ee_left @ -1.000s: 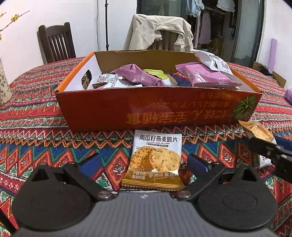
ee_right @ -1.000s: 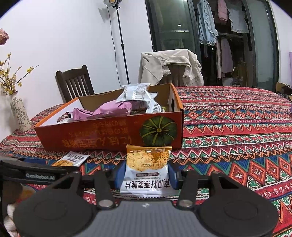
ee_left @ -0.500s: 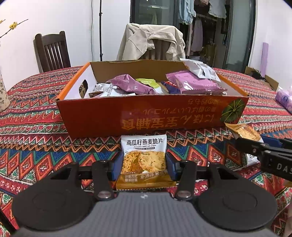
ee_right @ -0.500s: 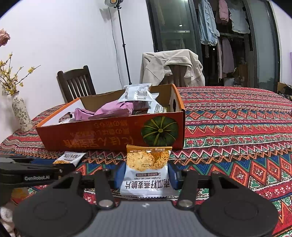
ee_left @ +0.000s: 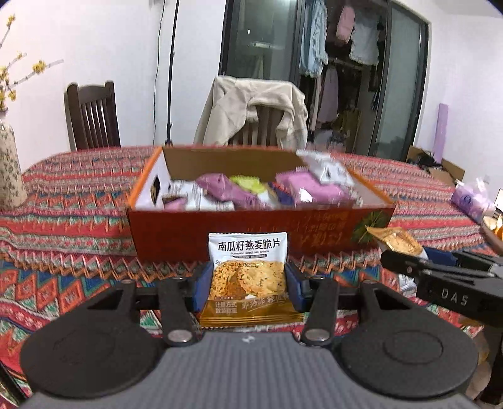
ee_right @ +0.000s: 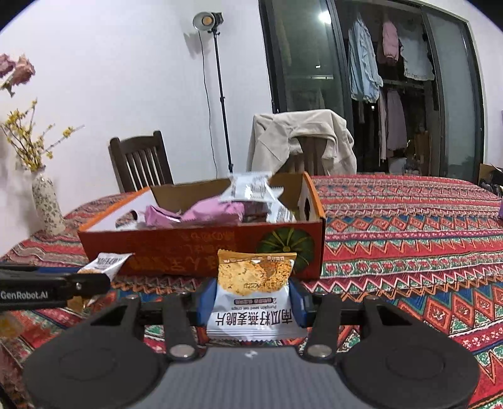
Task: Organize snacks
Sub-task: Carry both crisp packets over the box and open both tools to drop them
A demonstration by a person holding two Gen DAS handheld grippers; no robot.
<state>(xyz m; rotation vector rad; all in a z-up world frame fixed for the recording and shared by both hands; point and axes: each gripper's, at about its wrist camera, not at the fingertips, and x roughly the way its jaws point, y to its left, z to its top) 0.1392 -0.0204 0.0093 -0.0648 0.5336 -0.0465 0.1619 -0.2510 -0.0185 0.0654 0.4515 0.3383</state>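
Lifted off the patterned worktop (ee_left: pixel 78 220) since a second ago: left claw (ee_left: pixel 248 288), then spread wide around the flat-lying packet, now clenched on that pumpkin seed oat crisp packet (ee_left: pixel 248 277) and raised before the orange snack box (ee_left: pixel 220 232). Right claw (ee_right: pixel 251 302) likewise clamped on a second crisp packet (ee_right: pixel 253 292), gold end forward, just short of the box's pumpkin corner (ee_right: pixel 283 245). Ahead, inside the box: purple pouches (ee_left: pixel 314 188) and white sachets (ee_right: pixel 251 188). Farther back, a jacket-draped chair (ee_right: pixel 301 141).

Dim indoor light; a studio lamp (ee_right: pixel 206 21) glows far off, motion blur smears the snack box (ee_left: pixel 257 201), fisheye edges bend.
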